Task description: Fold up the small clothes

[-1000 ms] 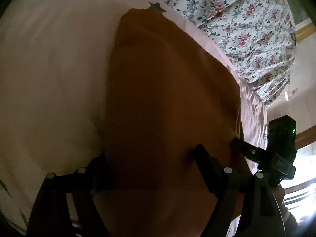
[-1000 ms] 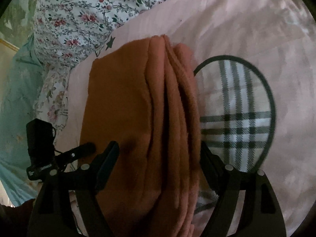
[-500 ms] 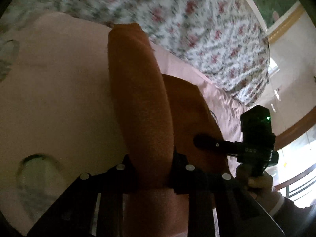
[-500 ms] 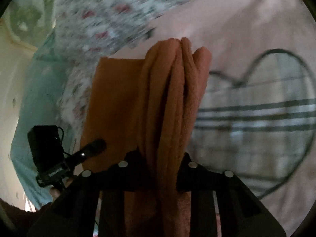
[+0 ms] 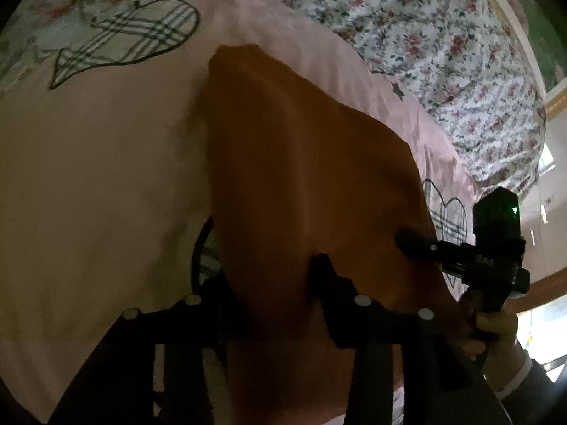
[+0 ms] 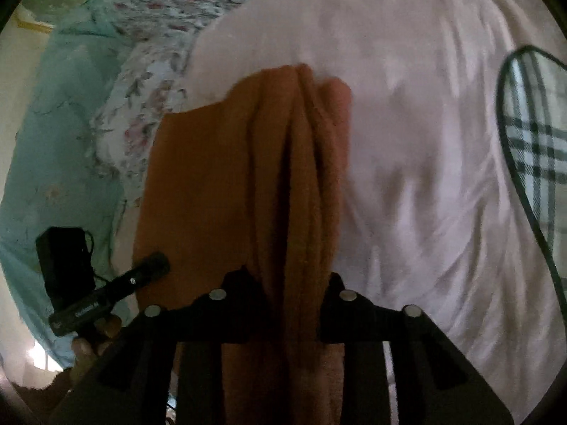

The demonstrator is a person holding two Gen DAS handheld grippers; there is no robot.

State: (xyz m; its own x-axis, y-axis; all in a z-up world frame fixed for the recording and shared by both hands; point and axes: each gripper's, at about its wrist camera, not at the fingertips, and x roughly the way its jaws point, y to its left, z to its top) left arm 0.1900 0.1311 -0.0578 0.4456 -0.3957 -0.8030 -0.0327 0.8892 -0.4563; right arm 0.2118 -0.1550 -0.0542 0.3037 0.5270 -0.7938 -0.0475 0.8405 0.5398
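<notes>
Two claws are engaged on one orange cloth (image 5: 301, 163). The left gripper (image 5: 269, 276) stands about half open, its jaws having just been opening. The cloth fills the gap and touches both pads. The right gripper (image 6: 290, 279) is likewise partly open after opening further, with a bundle of several folded layers between its jaws and against both pads.

The cloth lies on the bed directly ahead of both claws, running away from them. Seen from the right wrist, one side is a flat panel and the other a thick ridge of stacked folds.

Assessment: the cloth is light, soft and limp, with a napped, non-slippery surface and nothing breakable. Layers are likely to spring apart on release. The best hold is judged to be at the near corners, pinching all layers together.

Beneath it is a pink bedsheet (image 5: 106, 177), soft and creased, printed with a plaid heart (image 5: 131, 35). Beyond lies a floral quilt (image 5: 443, 42). A pale teal cover (image 6: 60, 106) is visible to the far left in the right wrist view.
</notes>
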